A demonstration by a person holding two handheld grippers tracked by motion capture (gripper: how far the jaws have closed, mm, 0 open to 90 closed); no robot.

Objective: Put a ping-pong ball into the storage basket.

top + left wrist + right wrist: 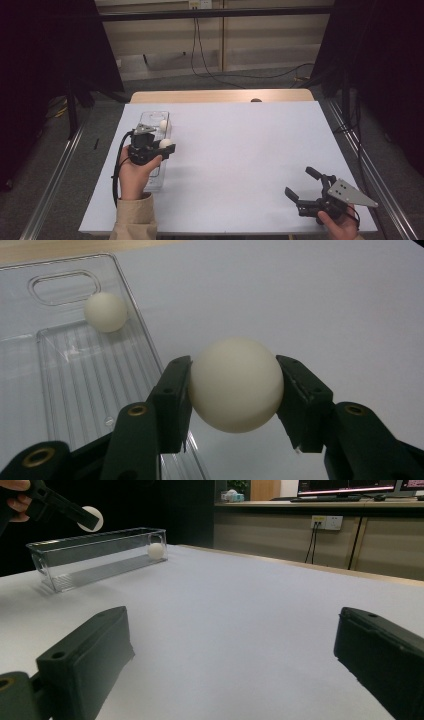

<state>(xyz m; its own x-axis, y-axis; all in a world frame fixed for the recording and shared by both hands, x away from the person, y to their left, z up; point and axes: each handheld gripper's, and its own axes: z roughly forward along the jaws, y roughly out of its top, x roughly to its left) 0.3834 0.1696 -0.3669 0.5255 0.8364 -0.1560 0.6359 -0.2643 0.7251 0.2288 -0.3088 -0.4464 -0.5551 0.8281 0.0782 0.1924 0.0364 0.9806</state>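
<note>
Cream-white and round, the ball (235,385) sits clamped between the two black jaws of the left gripper (159,146), one jaw pressed to each side of it. In the high view that gripper holds the ball just above the right-hand long wall of the clear plastic tray (148,119), about halfway along the tray's length. A second ball (105,312) of the same colour lies inside the tray at its far end, close to the handle slot cut into the end wall. The tray rests on the left part of the white worktop (240,150), its long side running away from the person. Well apart from the tray, near the worktop's front right corner, the right gripper (306,186) hangs with its jaws spread wide and nothing between them.
</note>
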